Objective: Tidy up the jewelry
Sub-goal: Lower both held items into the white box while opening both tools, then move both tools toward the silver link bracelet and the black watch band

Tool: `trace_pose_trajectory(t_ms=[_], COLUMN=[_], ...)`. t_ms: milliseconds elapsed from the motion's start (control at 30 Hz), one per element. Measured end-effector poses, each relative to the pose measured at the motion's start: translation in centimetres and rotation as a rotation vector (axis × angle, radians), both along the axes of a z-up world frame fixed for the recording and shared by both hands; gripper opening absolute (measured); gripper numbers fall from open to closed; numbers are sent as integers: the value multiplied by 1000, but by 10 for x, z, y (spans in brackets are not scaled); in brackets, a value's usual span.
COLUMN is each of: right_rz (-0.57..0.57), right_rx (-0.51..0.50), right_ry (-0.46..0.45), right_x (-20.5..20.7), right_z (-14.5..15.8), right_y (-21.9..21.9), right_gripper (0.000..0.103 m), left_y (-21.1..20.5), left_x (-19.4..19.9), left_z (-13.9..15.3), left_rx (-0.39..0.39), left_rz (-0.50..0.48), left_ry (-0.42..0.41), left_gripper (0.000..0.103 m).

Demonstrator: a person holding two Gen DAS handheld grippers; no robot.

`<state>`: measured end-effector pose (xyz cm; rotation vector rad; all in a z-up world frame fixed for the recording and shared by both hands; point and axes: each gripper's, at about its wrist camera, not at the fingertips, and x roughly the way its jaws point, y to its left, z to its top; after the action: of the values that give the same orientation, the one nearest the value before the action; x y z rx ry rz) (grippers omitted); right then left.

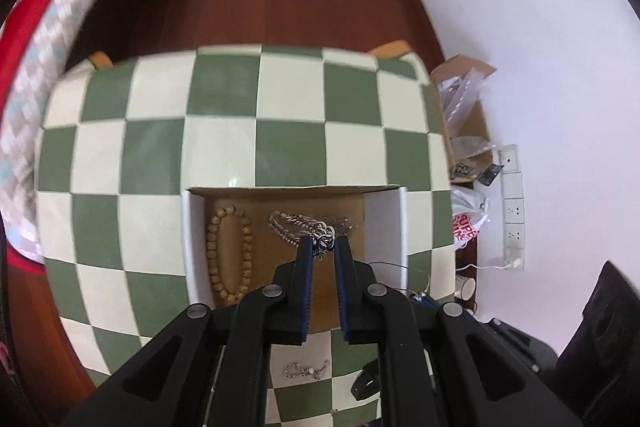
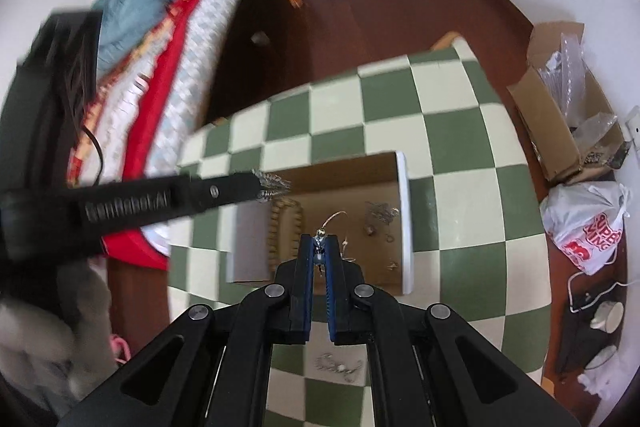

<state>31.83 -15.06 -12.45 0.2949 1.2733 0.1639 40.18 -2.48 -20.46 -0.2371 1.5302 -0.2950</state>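
Note:
An open cardboard box [image 1: 384,223] with white walls sits on the green-and-cream checkered table [image 1: 256,131]. Inside lies a wooden bead bracelet [image 1: 228,255]. My left gripper [image 1: 323,245] is shut on a silver chain bracelet [image 1: 300,225] and holds it over the box; the same gripper [image 2: 276,187] shows in the right wrist view, above the box's left part. My right gripper [image 2: 319,241] is shut on a thin wire earring [image 2: 334,219] above the box [image 2: 402,219]. A small silver chain [image 1: 306,371] lies on the table under the grippers.
Small silver pieces [image 2: 378,215] lie in the box's right part. A red and patterned quilt [image 2: 168,87] is left of the table. A cardboard carton with plastic wrap [image 2: 560,95] and a white shopping bag [image 2: 592,227] stand on the floor at the right.

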Motion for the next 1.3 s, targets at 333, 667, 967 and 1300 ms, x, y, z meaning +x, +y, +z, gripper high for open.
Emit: trace_pose_trajectory(t_ms=[333, 667, 967, 1300], right_rz=[-11, -26, 34, 28], right_rx=[-40, -81, -340, -363], right_ry=[122, 178, 175, 133], right_x=[18, 13, 1, -18], right_z=[-52, -35, -19, -16], right_y=[-5, -5, 13, 22], right_gripper=[6, 76, 103, 103], left_y=[2, 18, 60, 82], left_x=[18, 13, -41, -92], left_z=[-21, 36, 29, 32], left_rx=[53, 194, 430, 430], left_rz=[33, 45, 87, 129], left_ry=[61, -152, -254, -309], left_gripper=[12, 98, 103, 103])
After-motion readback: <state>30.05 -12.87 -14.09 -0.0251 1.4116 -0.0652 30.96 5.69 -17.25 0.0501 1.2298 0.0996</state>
